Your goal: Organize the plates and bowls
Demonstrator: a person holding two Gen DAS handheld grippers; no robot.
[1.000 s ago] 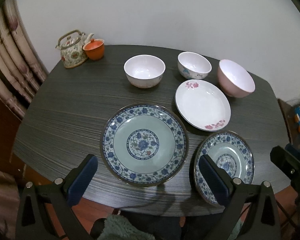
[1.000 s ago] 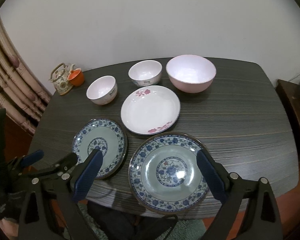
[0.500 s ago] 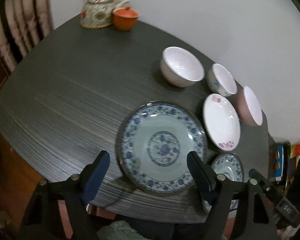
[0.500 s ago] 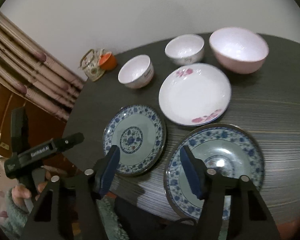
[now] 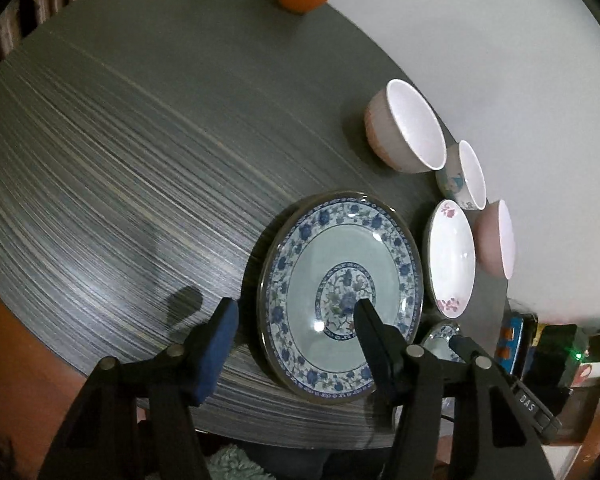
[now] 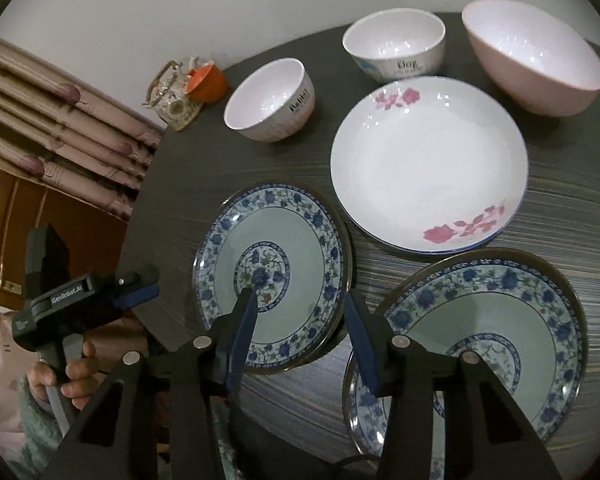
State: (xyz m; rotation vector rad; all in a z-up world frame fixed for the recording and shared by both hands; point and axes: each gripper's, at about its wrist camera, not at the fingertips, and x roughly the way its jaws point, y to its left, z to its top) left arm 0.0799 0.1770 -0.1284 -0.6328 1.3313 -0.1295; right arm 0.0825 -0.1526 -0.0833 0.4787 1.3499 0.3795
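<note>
Lower and closer than half a second ago, both grippers now down at the near edge of the tabletop (image 5: 120,160), around the left blue-and-white plate (image 5: 340,264).

Holds the left gripper (image 5: 296,320) with jaws released and spread wide, grasping nothing: one blue-padded finger over bare dark wood just left of the plate's rim, the other over the plate's flower medallion. Cannot tell whether either finger touches.

Holds the right gripper (image 6: 300,328) likewise released and empty, one finger over that same plate's pale green well, the other near the gap beside the right blue-and-white plate (image 6: 500,320).

Shows both plates lying flat, side by side at the front edge, alike in pattern: dark rim, band of blue flowers on white, plain celadon-green well, round blue floral medallion at the centre, glossy with small highlights.

Behind them, lying flat and close to both, shows a white plate with pink roses (image 6: 428,160). Farther back, in a row, all upright: a white bowl with dark lettering (image 6: 268,100), a white bowl with blue print (image 6: 396,48), a large pink bowl (image 6: 536,56), white inside.

At the far left corner, shows a floral teapot (image 6: 172,96) touching an orange cup (image 6: 208,80).
</note>
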